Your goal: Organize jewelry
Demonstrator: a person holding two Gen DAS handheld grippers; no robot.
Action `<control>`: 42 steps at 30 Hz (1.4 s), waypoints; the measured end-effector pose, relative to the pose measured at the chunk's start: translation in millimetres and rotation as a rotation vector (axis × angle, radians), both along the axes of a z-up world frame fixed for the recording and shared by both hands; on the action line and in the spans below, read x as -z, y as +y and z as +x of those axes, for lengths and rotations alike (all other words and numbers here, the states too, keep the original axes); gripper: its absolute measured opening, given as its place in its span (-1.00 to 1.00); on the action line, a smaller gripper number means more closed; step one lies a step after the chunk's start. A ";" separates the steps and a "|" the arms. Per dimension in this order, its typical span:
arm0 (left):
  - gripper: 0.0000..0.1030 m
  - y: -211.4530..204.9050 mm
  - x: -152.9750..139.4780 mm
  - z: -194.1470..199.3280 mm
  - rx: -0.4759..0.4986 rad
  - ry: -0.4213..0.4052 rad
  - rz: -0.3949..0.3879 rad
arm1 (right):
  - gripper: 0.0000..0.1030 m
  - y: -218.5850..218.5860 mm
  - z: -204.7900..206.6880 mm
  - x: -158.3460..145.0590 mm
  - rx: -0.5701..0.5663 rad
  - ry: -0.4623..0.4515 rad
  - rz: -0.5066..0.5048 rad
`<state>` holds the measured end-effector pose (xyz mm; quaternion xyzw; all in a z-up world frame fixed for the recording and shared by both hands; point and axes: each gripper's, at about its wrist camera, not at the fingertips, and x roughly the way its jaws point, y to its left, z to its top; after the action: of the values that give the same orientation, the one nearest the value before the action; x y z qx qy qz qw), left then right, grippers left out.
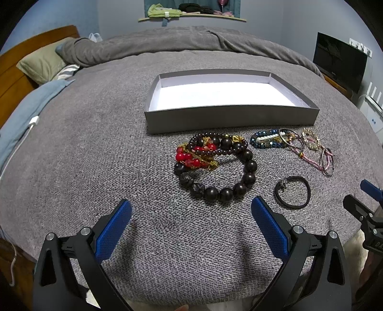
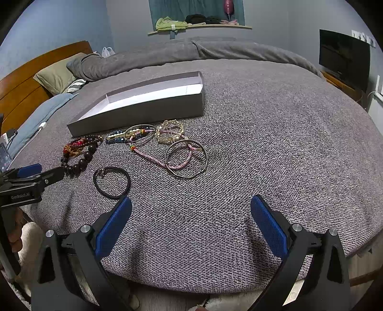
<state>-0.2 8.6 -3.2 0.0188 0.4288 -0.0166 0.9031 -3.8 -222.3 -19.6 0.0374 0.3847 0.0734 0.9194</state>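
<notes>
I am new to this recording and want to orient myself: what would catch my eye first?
First the gray box, white inside, lying on the gray blanket. Just in front of it sits the jewelry: a dark bead bracelet tangled with red beads, and a black band beside it. Both the left tool and right tool are open, holding nothing.

Right hand-held gripper [image 1: 366, 203] is cut off by the left wrist view's right edge; only part of its fingers shows. Left hand-held gripper [image 2: 36, 174], seen from the right wrist, runs off the left edge and hides part of the dark bead bracelet [image 2: 79, 162]. Red/gold beads [image 1: 194, 155] are tangled; strand count unclear. Shelf items [image 1: 191, 10] too small to ID.
</notes>
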 end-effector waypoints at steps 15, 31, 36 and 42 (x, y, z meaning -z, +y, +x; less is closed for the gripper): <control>0.93 -0.8 0.3 1.3 0.002 0.000 -0.001 | 0.90 5.0 -3.7 -1.6 0.004 -0.040 -0.056; 0.89 0.1 1.3 2.5 0.080 -0.018 -0.045 | 0.90 9.7 11.2 -13.1 -0.108 -0.063 -0.025; 0.88 10.5 -3.4 5.8 0.101 -0.039 -0.087 | 0.90 11.8 22.0 -19.4 -0.123 -0.079 -0.042; 0.88 17.9 -4.7 10.6 0.117 -0.049 -0.070 | 0.63 6.1 39.6 -10.1 -0.092 -0.036 -0.038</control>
<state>10.4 26.5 1.5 0.0127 0.4039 -0.0838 0.9109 35.8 -216.2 -9.5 0.0008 0.3706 0.1088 0.9224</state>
